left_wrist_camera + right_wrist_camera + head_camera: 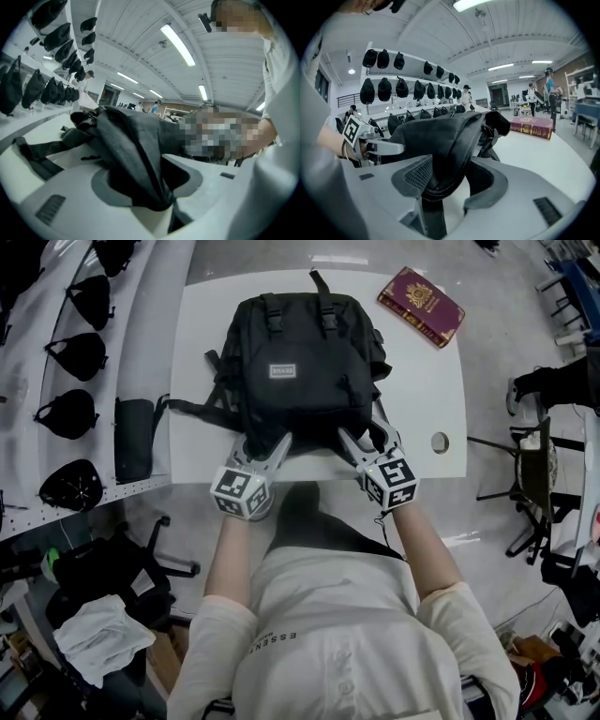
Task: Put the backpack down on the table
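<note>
The black backpack [300, 362] lies flat on the white table [422, 381], its bottom edge toward me. My left gripper [262, 446] is at its near left corner and my right gripper [370, 440] at its near right corner. In the left gripper view a fold of the backpack [126, 145] runs between the jaws of the left gripper [150, 183], with a dark gap beside it. In the right gripper view the backpack [440, 136] rests against one pad of the right gripper [450, 180], clear of the other. Both grippers stand open around the fabric.
A dark red book [421, 306] lies at the table's far right corner. A round hole [440, 442] sits near the table's right front edge. A shelf of black caps [75, 352] and a black pouch [134, 439] stand left. Chairs [534, 474] stand right.
</note>
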Motion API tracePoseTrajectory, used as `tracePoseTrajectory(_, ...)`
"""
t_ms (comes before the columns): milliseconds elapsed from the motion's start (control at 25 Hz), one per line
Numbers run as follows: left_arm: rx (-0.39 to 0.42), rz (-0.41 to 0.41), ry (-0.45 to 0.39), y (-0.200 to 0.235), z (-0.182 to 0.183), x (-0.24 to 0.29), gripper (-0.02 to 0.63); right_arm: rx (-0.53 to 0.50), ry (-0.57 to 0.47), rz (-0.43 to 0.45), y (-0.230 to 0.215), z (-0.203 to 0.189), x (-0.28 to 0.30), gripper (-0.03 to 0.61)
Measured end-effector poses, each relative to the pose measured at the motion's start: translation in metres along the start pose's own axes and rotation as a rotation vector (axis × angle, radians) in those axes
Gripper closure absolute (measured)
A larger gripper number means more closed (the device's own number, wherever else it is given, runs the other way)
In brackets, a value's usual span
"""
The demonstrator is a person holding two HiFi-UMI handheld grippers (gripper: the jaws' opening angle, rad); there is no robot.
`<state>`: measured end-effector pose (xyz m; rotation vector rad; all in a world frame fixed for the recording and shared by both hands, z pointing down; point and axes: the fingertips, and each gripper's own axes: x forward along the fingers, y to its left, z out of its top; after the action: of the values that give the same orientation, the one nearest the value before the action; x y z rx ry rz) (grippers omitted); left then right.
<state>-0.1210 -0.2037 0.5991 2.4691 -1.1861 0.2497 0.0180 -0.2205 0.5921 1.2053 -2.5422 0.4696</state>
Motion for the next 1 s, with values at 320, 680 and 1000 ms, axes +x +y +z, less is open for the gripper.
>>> tracePoseTrajectory(320,-0.068,0.205,-0.06,0.01,-0.002,-0.038,0.385,-0.003,-0.034,-0.084,0.001,0.006,-0.029,0.356)
tracePoseTrajectory(680,0.074,0.247,-0.066,-0.017,0.02,-0.081,0.387,-0.053,-0.064,-0.09,0.024,0.018,-0.068,0.357)
tracePoseTrajectory(1000,0.212,0.061,-0.135,-0.089,0.074,-0.103,0.414,-0.134,-0.162,-0.006,0.063,0.06,-0.103,0.45)
